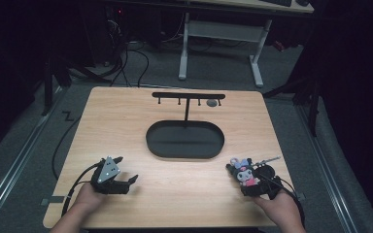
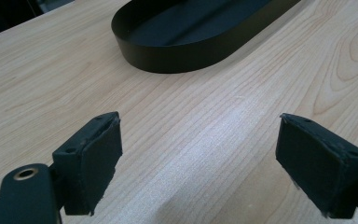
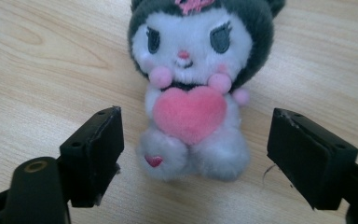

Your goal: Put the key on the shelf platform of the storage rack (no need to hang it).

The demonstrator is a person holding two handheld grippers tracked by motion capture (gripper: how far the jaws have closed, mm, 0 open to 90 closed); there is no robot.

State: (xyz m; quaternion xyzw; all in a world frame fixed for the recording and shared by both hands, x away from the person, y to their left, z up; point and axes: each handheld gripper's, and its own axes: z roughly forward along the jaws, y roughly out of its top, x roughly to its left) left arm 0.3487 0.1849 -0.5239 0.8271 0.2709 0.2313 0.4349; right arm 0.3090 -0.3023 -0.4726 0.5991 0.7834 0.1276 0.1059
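At the lower right of the high view, my right tongs [image 1: 246, 180] sit around one small plush doll with a dark grey hood, white face and pink heart on its chest [image 1: 245, 172], which lies on the pale wooden surface [image 1: 126, 126] near its right edge. In the right gripper view the doll [image 3: 193, 88] fills the upper middle of the frame, sitting between my two black pads [image 3: 98, 154]; bare wood shows on either side of it, so the pads stand spread about the doll without pressing it. A thin metal chain [image 1: 268, 159] runs from the doll's head toward the right edge of the surface.

At the lower left of the high view, my left tongs [image 1: 126, 171] lie low over the surface, one grey three-cornered plate on top. In the left gripper view its two pads [image 2: 93, 158] are spread wide with nothing but wood grain between them, and the rim of one black oval metal tray [image 2: 177, 60] curves across the top of that frame.

In the high view that single tray [image 1: 184, 154] lies at the centre of the surface, and one black T-shaped stand [image 1: 188, 95] rises from its far side. I count four small pegs under the bar, and one round grey thing [image 1: 212, 103], too small to identify, hangs near the right end.

My two hands enter from the bottom edge, one behind each pair of tongs.
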